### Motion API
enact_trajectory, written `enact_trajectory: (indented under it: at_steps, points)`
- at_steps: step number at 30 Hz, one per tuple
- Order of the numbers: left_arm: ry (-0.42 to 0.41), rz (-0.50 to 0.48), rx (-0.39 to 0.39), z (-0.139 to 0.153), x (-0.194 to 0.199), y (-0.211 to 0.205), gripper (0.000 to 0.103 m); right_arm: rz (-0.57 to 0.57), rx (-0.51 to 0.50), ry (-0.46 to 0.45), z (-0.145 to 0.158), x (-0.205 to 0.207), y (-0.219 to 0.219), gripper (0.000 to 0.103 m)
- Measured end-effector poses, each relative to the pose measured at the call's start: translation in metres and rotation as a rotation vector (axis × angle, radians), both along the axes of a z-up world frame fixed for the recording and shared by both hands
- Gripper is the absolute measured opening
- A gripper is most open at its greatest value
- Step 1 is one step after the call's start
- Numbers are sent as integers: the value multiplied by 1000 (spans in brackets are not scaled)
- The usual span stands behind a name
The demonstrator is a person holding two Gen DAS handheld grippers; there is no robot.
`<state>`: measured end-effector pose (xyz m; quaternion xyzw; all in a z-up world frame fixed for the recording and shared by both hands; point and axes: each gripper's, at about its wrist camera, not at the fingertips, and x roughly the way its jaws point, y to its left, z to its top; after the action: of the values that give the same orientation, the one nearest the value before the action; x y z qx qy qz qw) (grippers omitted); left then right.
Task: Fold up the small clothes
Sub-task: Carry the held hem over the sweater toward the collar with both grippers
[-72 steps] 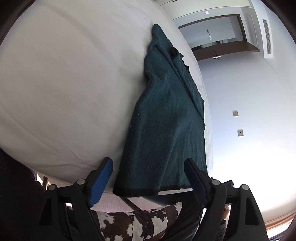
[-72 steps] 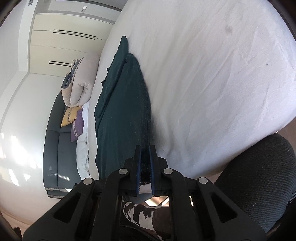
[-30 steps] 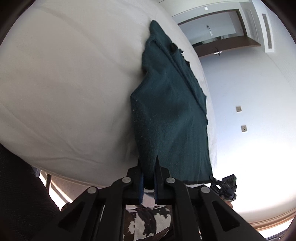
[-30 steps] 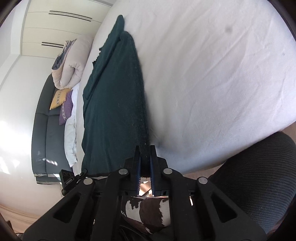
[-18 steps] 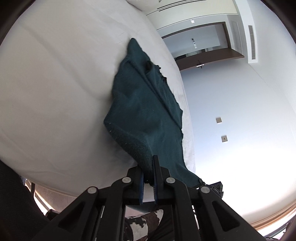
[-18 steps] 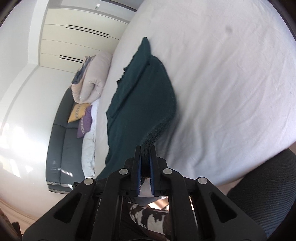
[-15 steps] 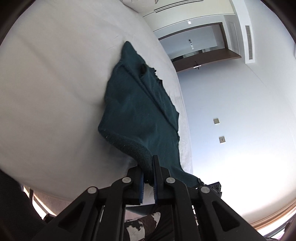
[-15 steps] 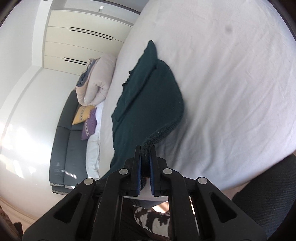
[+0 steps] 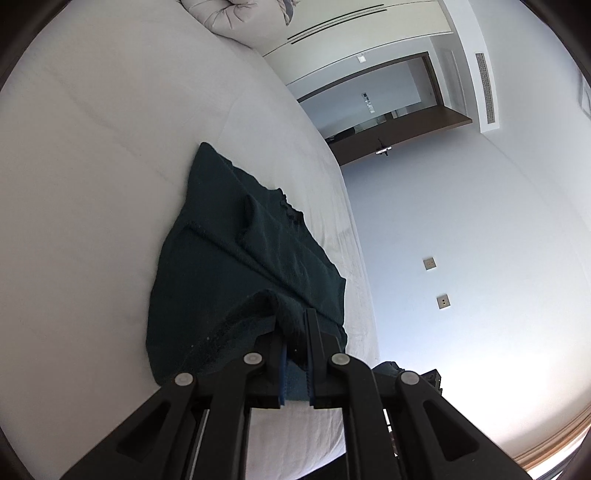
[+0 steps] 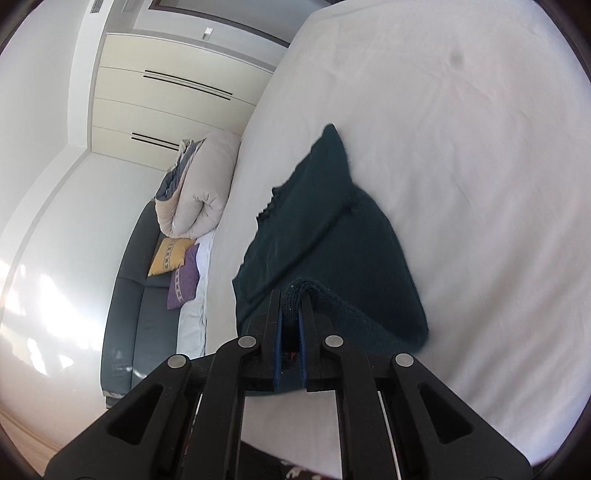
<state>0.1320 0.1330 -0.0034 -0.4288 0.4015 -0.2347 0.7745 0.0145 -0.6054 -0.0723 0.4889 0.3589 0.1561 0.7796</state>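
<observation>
A dark green knitted garment [image 9: 229, 258] lies on the white bed [image 9: 92, 147]. Its near hem is lifted and carried over the part that lies flat. My left gripper [image 9: 293, 325] is shut on one corner of that hem. My right gripper [image 10: 291, 299] is shut on the other corner of the garment [image 10: 332, 229], where the knit bunches between the blue pads. The garment's far end rests flat on the bed [image 10: 461, 166], with a collar or sleeve edge showing.
A rolled beige duvet [image 10: 199, 188] lies at the head of the bed, also in the left wrist view [image 9: 240, 14]. A dark sofa [image 10: 129, 295] with a yellow and a purple cushion stands beside the bed. A wall and doorway [image 9: 388, 110] lie beyond.
The left gripper closed on the hem 2.4 s ago. Both grippers have since lifted the near hem and carried it forward over the garment, so it now folds back on itself.
</observation>
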Motion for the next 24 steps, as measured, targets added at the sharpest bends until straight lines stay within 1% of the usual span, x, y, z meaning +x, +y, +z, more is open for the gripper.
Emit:
enact_trajectory:
  at_steps: [4, 7, 9, 11, 14, 18, 21, 24]
  points:
    - [8, 12, 14, 0, 46, -5, 7, -15, -17, 7, 8, 60, 3, 6]
    - [14, 13, 30, 0, 88, -9, 7, -23, -44, 13, 14, 106, 5, 6]
    - [24, 14, 32, -4, 117, -8, 7, -26, -72, 20, 16, 137, 8, 6]
    - [37, 20, 38, -9, 138, -10, 7, -29, -84, 32, 15, 162, 10, 6]
    - [57, 31, 60, -21, 170, -14, 7, -43, -106, 54, 9, 205, 12, 6]
    - [86, 47, 82, -38, 200, -13, 7, -68, -112, 75, -2, 250, 11, 6]
    - [113, 68, 98, -54, 221, -10, 7, -82, -121, 91, -12, 279, 9, 6]
    - [151, 75, 126, -74, 236, -11, 9, -101, -138, 132, -27, 303, 9, 8]
